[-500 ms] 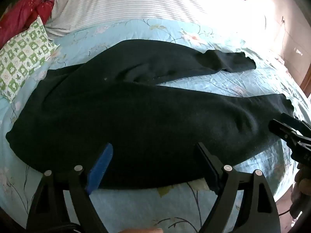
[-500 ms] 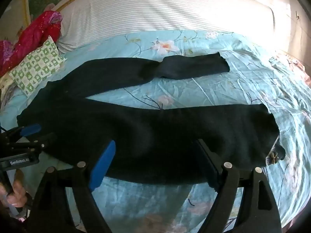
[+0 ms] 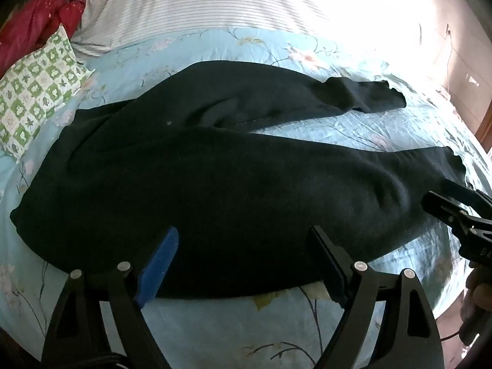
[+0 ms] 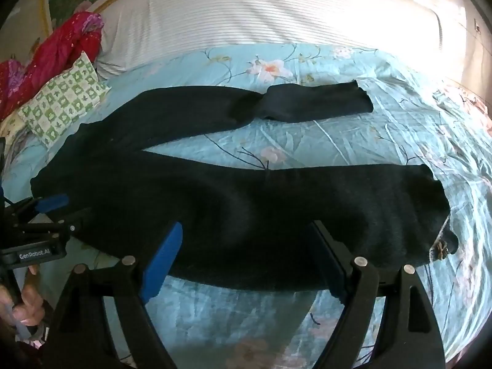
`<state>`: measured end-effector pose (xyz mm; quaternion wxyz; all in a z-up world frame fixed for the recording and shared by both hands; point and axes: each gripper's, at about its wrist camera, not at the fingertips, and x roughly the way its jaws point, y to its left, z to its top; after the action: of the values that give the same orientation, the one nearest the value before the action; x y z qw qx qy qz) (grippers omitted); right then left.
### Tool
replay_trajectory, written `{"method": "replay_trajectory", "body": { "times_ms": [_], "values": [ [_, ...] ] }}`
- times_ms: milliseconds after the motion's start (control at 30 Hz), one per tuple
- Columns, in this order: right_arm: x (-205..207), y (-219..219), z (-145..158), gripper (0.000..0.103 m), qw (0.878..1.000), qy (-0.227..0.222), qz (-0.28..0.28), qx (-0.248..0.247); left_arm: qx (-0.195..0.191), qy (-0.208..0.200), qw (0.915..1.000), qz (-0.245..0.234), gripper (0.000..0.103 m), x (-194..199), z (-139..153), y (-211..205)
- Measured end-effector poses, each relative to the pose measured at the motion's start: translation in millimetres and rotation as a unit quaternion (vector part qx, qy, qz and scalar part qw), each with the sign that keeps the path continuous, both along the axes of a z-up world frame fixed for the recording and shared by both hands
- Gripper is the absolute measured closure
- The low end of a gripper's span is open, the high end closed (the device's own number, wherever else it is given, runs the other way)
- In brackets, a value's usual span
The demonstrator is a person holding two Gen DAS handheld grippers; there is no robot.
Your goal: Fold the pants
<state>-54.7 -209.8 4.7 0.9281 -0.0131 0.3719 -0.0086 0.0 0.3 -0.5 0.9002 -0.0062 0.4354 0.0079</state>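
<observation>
Item: black pants [image 3: 230,190], lying spread across the middle of the frame on the floral bed [image 3: 215,323], legs forked apart toward the right.

Status: you are hovering both tools; left gripper [image 3: 243,261] and right gripper [image 4: 246,258] fingers are standing wide, gripping nothing.

Done: apparently no fold yet, though dark cloth hides creases. Remaining: every fold.

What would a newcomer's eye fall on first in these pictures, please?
The black pants dominate, spread flat across the light blue floral bedsheet with legs splayed toward the right. At the upper left lie a green-and-white checked pillow and a crumpled red quilt.
</observation>
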Motion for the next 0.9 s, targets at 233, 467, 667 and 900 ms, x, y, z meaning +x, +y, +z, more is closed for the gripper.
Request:
{"method": "replay_trajectory", "body": {
  "times_ms": [233, 467, 667, 900],
  "values": [
    [-2.4, 1.1, -6.4, 0.019, 1.0, 0.003, 0.005, 0.004, 0.005, -0.007, 1.0, -0.003, 0.017, -2.1, 1.8, 0.9],
    [-3.5, 2.9, -5.9, 0.019, 1.0, -0.001, 0.007, 0.001, 0.006, -0.005, 1.0, -0.005, 0.017, -1.7, 1.5, 0.6],
    [-3.6, 2.3, -4.6, 0.019, 1.0, 0.0, 0.005, 0.001, 0.006, -0.002, 1.0, -0.006, 0.017, -0.8, 0.2, -0.2],
    [-0.8, -0.2, -4.2, 0.019, 1.0, 0.004, 0.005, 0.004, 0.006, 0.001, 0.9999, -0.008, 0.017, -0.5, -1.2, -0.9]
  ]
}}
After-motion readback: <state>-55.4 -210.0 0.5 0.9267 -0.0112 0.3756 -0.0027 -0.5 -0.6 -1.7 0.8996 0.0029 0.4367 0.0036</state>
